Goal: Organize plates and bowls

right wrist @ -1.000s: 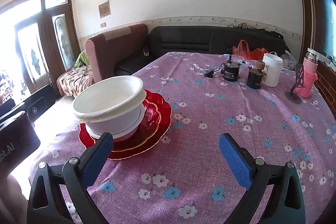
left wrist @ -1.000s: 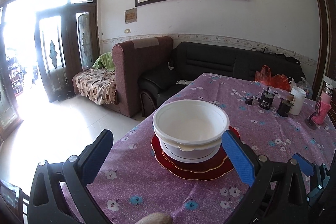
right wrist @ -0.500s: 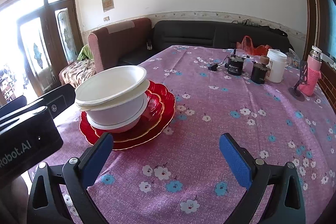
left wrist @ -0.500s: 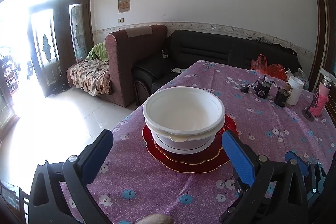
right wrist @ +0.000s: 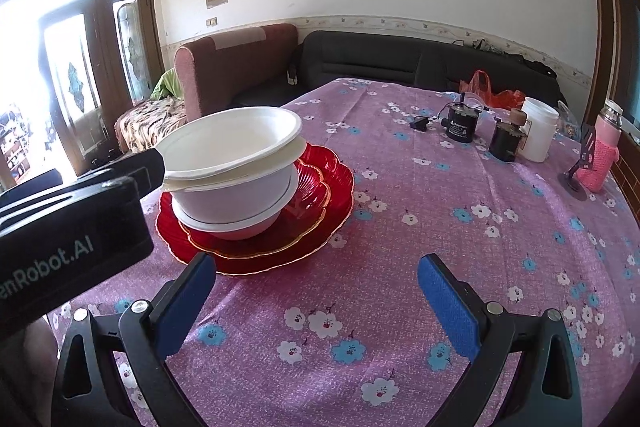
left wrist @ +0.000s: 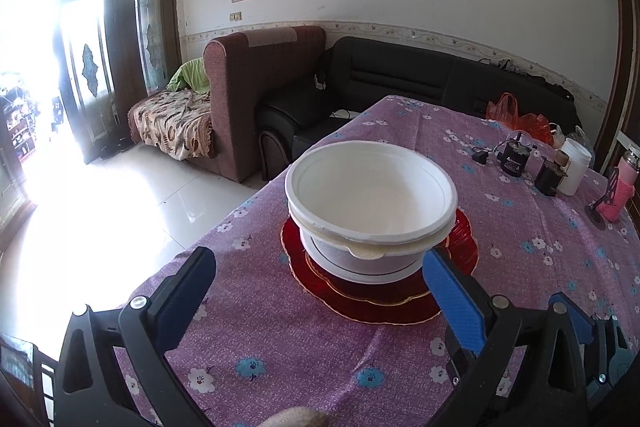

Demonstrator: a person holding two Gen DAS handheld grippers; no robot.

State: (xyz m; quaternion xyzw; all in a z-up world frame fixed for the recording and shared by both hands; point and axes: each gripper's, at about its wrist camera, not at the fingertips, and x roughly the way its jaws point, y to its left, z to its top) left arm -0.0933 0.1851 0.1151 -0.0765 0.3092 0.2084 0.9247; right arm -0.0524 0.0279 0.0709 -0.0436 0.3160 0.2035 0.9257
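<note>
1. Nearest in both wrist views are the tools themselves. The left gripper has its jaws spread wide with nothing between them, its blue right pad just in front of the stacked dishes. The right gripper is likewise spread wide and empty, hanging over bare floral tablecloth.

2. Just beyond the left gripper stands the task's stack, near the table's left edge: a white top bowl nested askew in a cream bowl, both inside a larger white lower bowl, all resting on a smaller red plate that lies on a large red plate.

3. The sorting looks nearly done; what remains, I judge, is squaring up the top bowl, whose rim overhangs to one side.

4. To do that well, bring the left gripper in level with the rim, nudge or pinch only the top bowl's lip, and seat it gently. The bowls look light, so a hard push could slide the whole stack on the glossy plates towards the table edge.

5. Keep the right gripper ready beside the plates as a stop.

6. Well apart, at the far right, stand a black jar, a white tub and a pink bottle; leave them be.
</note>
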